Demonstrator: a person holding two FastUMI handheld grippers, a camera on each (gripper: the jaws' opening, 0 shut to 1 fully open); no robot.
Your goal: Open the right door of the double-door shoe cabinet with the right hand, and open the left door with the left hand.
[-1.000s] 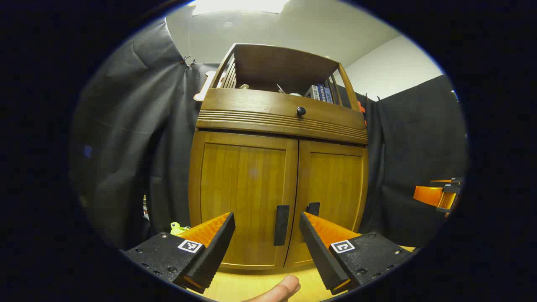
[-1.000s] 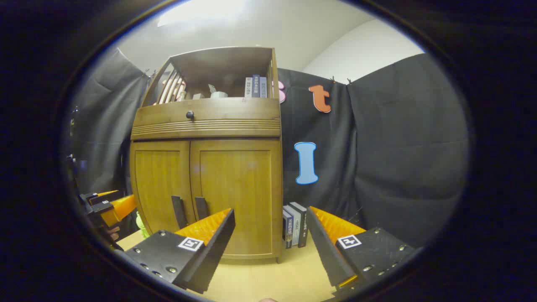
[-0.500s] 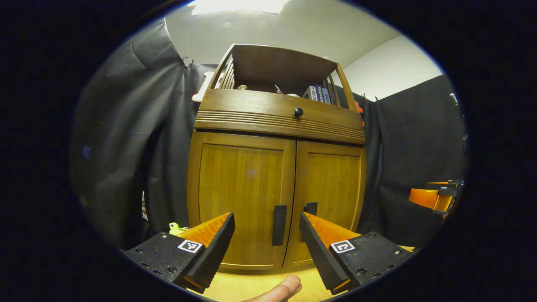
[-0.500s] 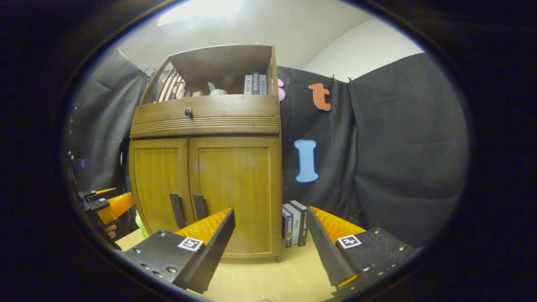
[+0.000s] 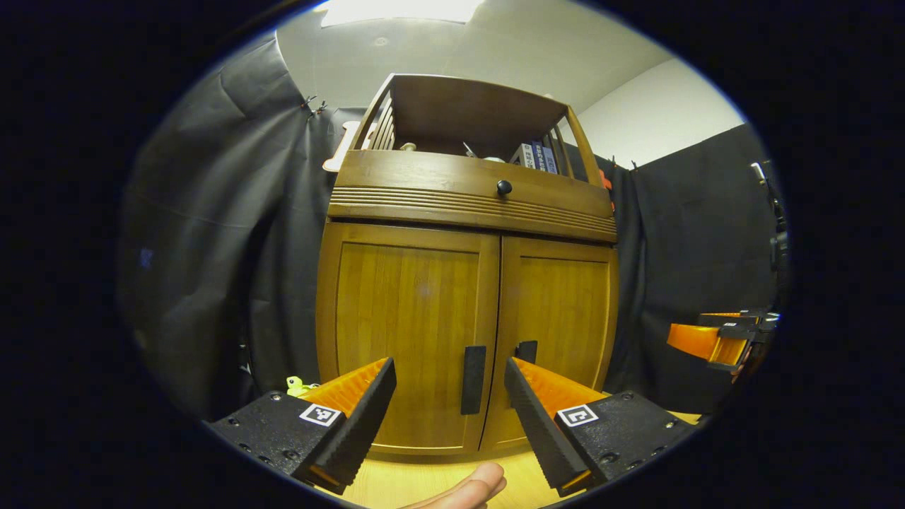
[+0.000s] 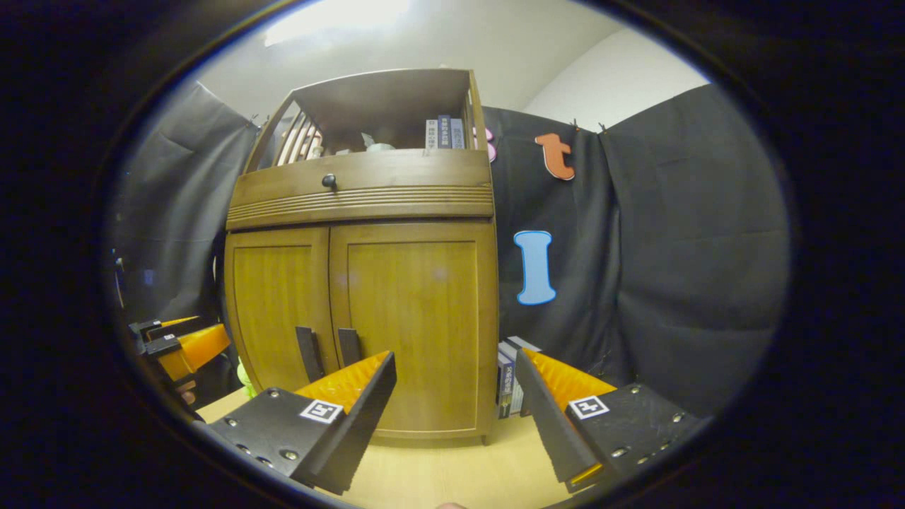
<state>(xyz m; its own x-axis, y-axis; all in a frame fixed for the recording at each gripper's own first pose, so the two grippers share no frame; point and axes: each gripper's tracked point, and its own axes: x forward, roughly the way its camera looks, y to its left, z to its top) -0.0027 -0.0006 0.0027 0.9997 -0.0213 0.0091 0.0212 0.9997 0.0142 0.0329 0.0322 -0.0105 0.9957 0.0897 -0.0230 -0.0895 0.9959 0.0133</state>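
Left gripper view: I had the left gripper [image 5: 450, 406] at 6 o'clock, jaws wide apart, gripping nothing. The shoe cabinet [image 5: 470, 205] sat dead centre with the left door [image 5: 408, 332] and right door [image 5: 555, 329] both closed. The left handle [image 5: 473, 379] showed between the fingers; the right handle [image 5: 526, 350] was partly hidden behind one finger. A fingertip [image 5: 475, 489] was cut off at 6 o'clock. The right gripper [image 5: 714, 341] sat at 3 o'clock, its jaws hard to read there.

Right gripper view: the right gripper [image 6: 456, 403] was wide open and empty, cabinet towards 10 o'clock. Books [image 6: 510, 378] beside the cabinet were half hidden by a finger. The left gripper was clipped at 8 o'clock.
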